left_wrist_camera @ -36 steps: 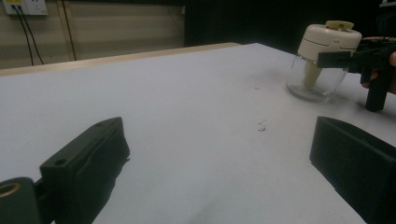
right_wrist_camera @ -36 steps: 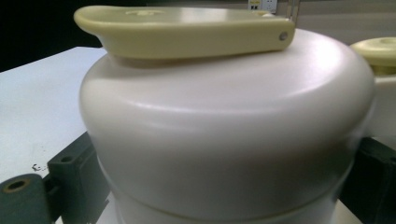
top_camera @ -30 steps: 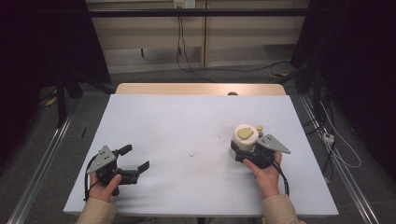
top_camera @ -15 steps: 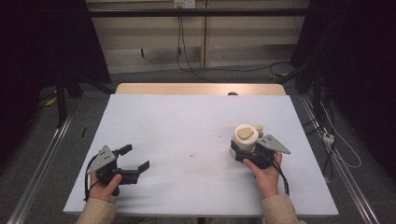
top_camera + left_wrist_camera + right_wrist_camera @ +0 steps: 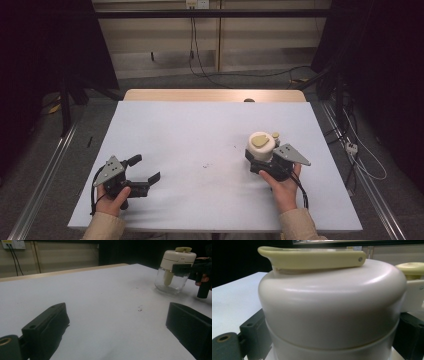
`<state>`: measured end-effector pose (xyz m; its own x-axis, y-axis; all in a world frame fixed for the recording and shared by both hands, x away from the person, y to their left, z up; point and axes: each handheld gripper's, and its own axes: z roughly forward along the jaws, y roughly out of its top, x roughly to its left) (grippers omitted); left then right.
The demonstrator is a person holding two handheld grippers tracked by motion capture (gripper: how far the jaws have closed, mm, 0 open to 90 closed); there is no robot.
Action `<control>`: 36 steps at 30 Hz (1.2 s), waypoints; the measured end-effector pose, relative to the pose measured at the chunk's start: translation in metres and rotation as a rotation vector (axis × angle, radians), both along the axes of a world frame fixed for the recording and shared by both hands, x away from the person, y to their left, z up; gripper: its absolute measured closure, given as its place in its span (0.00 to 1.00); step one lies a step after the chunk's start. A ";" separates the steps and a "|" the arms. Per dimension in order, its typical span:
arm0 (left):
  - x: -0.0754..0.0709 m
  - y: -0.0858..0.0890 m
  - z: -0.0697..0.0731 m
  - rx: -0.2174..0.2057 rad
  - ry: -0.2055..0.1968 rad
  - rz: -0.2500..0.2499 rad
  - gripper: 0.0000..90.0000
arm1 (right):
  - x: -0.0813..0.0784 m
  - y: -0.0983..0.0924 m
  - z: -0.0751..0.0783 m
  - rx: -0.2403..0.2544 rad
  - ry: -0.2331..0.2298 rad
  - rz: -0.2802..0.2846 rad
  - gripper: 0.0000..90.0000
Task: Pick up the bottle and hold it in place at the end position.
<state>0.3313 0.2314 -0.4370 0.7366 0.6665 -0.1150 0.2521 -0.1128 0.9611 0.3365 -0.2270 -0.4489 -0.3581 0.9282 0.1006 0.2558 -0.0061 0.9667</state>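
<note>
Nothing has shifted since a second ago: both hands rest as before on the white table (image 5: 200, 130). Right of centre stands the glass jar (image 5: 170, 283), its cream lid (image 5: 261, 145) clamped between the right gripper (image 5: 263, 161) jaws. Well apart at the near left edge, the left gripper (image 5: 142, 170) sits wide open, holding nothing.

The left gripper (image 5: 117, 325) rests low over the white table (image 5: 100, 290), its two black jaws wide apart with bare tabletop between them. Far right, a clear glass jar (image 5: 172, 280) with a cream lid (image 5: 178, 257) stands on the table, the other gripper (image 5: 183, 268) clamped on it just under the lid.
</note>
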 end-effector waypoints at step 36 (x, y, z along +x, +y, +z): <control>0.001 0.000 0.000 -0.014 -0.009 -0.003 0.04 | 0.019 0.044 0.007 0.039 -0.021 0.071 0.08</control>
<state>0.3320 0.2313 -0.4370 0.7396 0.6627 -0.1178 0.2436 -0.1004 0.9647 0.3557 -0.1833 -0.4417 -0.4253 0.8960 0.1276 0.2363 -0.0262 0.9713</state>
